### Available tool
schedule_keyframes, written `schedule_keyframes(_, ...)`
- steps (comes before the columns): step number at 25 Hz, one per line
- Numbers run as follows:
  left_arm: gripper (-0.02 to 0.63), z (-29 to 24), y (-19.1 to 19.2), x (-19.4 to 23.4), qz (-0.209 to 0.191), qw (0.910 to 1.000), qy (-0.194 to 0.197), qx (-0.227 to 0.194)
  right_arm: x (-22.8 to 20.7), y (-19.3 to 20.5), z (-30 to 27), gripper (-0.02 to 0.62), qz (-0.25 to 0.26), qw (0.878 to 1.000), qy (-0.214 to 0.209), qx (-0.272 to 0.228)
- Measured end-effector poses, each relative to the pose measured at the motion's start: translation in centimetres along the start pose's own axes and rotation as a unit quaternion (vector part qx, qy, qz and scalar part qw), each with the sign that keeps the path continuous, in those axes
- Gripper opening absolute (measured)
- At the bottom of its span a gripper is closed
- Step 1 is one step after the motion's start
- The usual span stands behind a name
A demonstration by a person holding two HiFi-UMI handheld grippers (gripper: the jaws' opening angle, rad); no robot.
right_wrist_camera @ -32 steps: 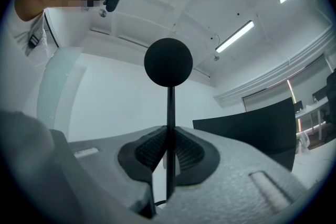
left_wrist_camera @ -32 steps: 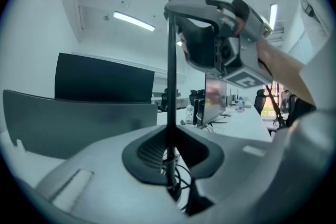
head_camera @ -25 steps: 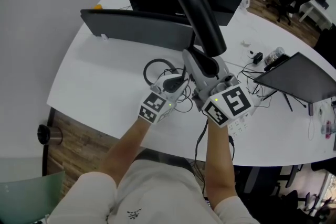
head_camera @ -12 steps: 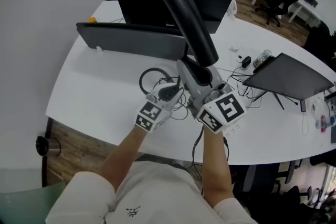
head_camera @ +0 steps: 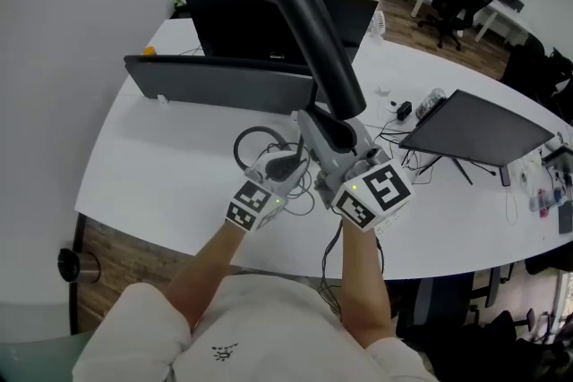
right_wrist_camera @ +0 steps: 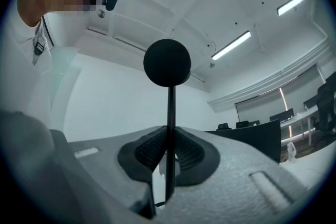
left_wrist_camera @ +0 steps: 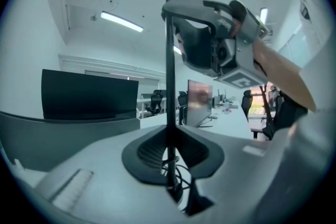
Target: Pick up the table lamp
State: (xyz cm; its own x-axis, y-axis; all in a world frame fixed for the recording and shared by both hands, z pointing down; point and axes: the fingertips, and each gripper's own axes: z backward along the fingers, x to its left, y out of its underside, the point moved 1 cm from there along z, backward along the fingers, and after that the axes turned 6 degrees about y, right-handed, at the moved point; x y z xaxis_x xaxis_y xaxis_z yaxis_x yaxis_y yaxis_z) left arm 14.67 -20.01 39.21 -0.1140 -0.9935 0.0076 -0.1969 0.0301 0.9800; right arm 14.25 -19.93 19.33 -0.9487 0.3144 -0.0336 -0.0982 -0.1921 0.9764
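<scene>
Both grippers have risen a little over the white curved table since a second ago, and the black table lamp, thin-stemmed with a long cone-shaped shade, comes up with them. The left gripper has its ribbed pads clamped on the stem. The right gripper is closed tight on the same stem higher up. The lamp stands roughly upright between the two hands, above a black cable loop lying on the table.

The table lamp is between the left gripper and the right gripper, above the near side of the surface. 2 screens stand behind it. A 3rd screen is on the right, beside wires.
</scene>
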Motion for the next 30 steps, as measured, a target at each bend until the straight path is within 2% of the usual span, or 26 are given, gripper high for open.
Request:
schedule_keyframes(12,0.049,0.2,-2.0,-0.8,-0.017,0.9997,0.019,-0.006,0.2,-1.9,0.7,0.035,0.006,1.0,-0.001,-0.01)
schedule_keyframes(30,0.051,-0.5,-2.4,-0.3,-0.019,0.9995,0.023,-0.004,-0.4,-2.2,0.1,0.035,0.01,1.0,0.0,-0.011)
